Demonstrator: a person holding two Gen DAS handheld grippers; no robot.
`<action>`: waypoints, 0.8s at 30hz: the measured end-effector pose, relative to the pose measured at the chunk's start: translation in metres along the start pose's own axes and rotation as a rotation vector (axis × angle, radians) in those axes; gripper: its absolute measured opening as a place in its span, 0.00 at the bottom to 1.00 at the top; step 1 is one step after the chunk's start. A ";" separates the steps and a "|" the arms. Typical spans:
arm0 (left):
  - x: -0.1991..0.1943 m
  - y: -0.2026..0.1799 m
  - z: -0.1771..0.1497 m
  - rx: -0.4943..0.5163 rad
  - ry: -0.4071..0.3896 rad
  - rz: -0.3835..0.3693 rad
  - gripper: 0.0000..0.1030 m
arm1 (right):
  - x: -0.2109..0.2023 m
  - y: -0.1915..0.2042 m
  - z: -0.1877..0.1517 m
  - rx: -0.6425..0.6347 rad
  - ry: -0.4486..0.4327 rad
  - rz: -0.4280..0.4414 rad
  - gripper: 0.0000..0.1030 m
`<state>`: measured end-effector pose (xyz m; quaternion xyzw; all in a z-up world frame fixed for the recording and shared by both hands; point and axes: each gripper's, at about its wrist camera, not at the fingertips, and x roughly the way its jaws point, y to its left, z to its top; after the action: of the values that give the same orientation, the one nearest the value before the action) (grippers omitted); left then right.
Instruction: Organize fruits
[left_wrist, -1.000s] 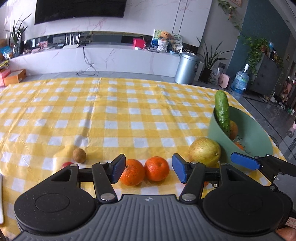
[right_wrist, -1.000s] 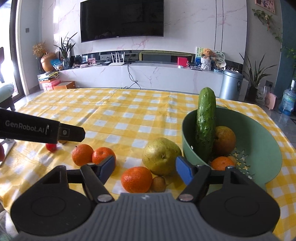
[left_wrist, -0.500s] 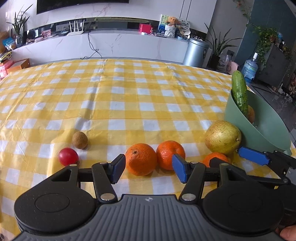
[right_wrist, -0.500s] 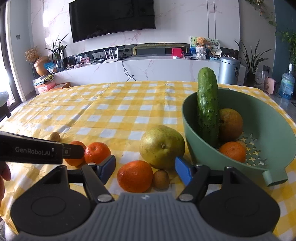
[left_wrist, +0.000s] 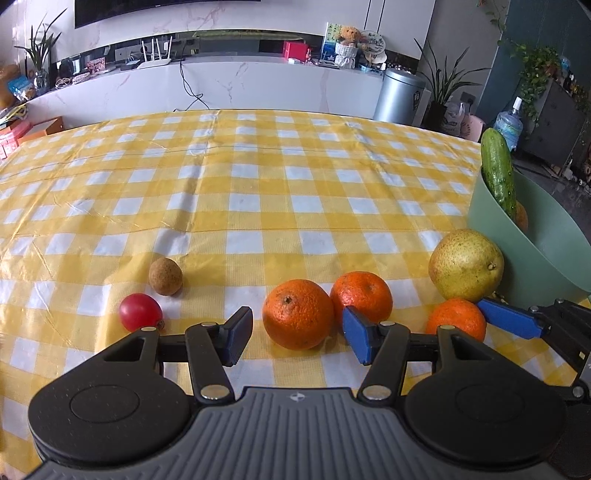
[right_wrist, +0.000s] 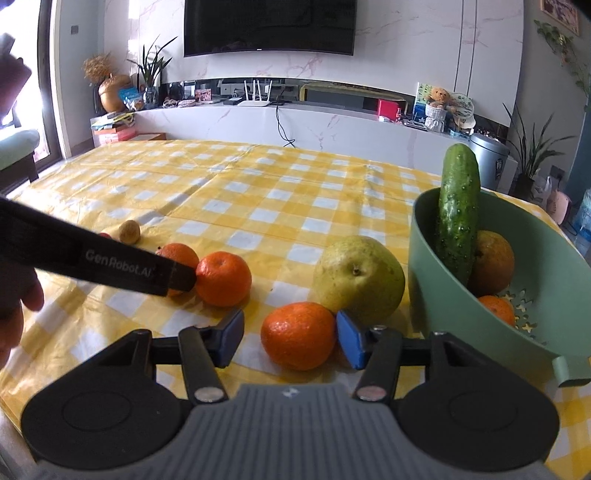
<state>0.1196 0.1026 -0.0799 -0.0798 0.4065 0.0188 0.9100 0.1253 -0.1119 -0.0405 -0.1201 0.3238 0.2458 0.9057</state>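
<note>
My left gripper (left_wrist: 297, 338) is low over the yellow checked cloth, and its jaws are closing a little around an orange (left_wrist: 297, 314) with a gap at the left pad. A second orange (left_wrist: 362, 299) sits just behind it. My right gripper (right_wrist: 288, 341) is closing on a third orange (right_wrist: 299, 336). Its right pad is at the peel, while its left pad stands clear. A yellow-green pear (right_wrist: 358, 280) lies behind that orange. The green colander bowl (right_wrist: 443, 306) holds an upright cucumber (right_wrist: 458, 214) and two round fruits.
A small brown fruit (left_wrist: 165, 271) and a red cherry tomato (left_wrist: 140, 312) lie left of my left gripper. The left gripper's black finger (right_wrist: 110, 254) crosses the right wrist view, with a hand (right_wrist: 14, 314) at its edge. Bare cloth stretches behind the fruit.
Both grippers have sunk towards the fruit. The right jaws have narrowed around the third orange, and the small brown fruit beside it has gone out of sight behind the right pad.
</note>
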 end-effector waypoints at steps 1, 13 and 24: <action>0.000 0.000 0.000 -0.001 -0.003 -0.003 0.62 | 0.001 0.001 0.000 -0.003 0.002 -0.003 0.52; 0.008 -0.018 -0.008 0.157 0.058 0.067 0.51 | 0.001 0.001 -0.001 -0.009 0.008 -0.022 0.46; 0.014 -0.039 -0.016 0.328 -0.012 0.162 0.54 | 0.002 0.001 -0.002 -0.009 0.014 -0.024 0.48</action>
<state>0.1209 0.0609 -0.0953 0.1028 0.4036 0.0259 0.9088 0.1247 -0.1108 -0.0435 -0.1296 0.3278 0.2356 0.9057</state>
